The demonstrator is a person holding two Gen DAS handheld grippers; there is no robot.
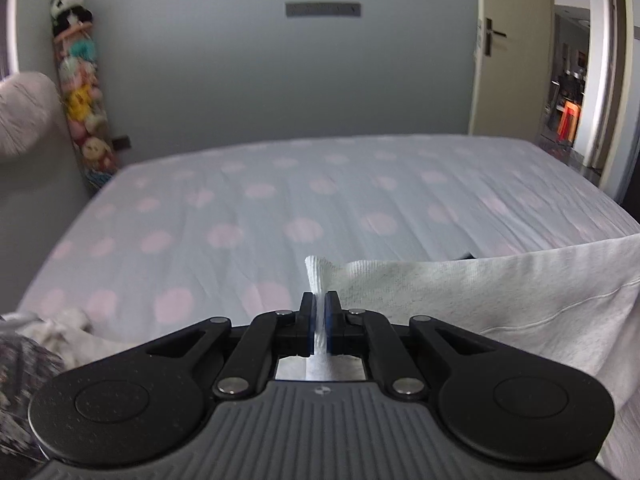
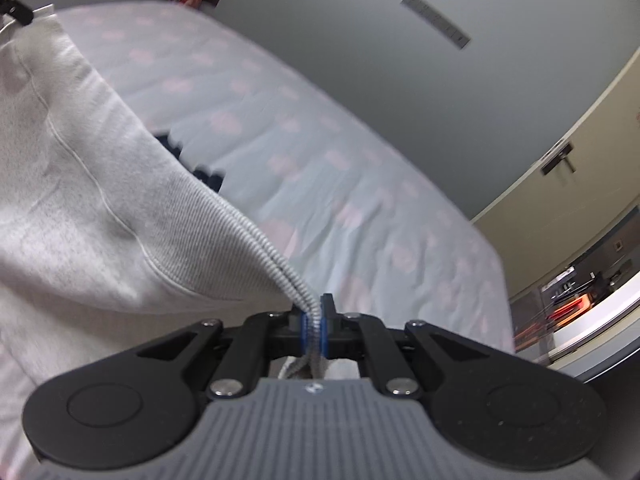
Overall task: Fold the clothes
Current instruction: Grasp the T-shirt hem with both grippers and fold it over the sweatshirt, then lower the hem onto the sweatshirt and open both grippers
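A light grey garment with a ribbed hem (image 1: 500,292) hangs stretched between my two grippers above the bed. My left gripper (image 1: 319,300) is shut on one corner of its ribbed edge, and the cloth runs off to the right. My right gripper (image 2: 314,312) is shut on the other end of the ribbed hem, and the garment (image 2: 80,200) spreads up and to the left. The left gripper's tip shows at the far top left of the right wrist view (image 2: 16,10), holding the cloth's far corner.
The bed (image 1: 280,208) has a pale sheet with pink dots. A dark item (image 2: 200,168) lies on it behind the garment. More clothes (image 1: 52,336) lie at the left near edge. A column of plush toys (image 1: 84,100) stands by the wall; a door (image 1: 508,48) is at the right.
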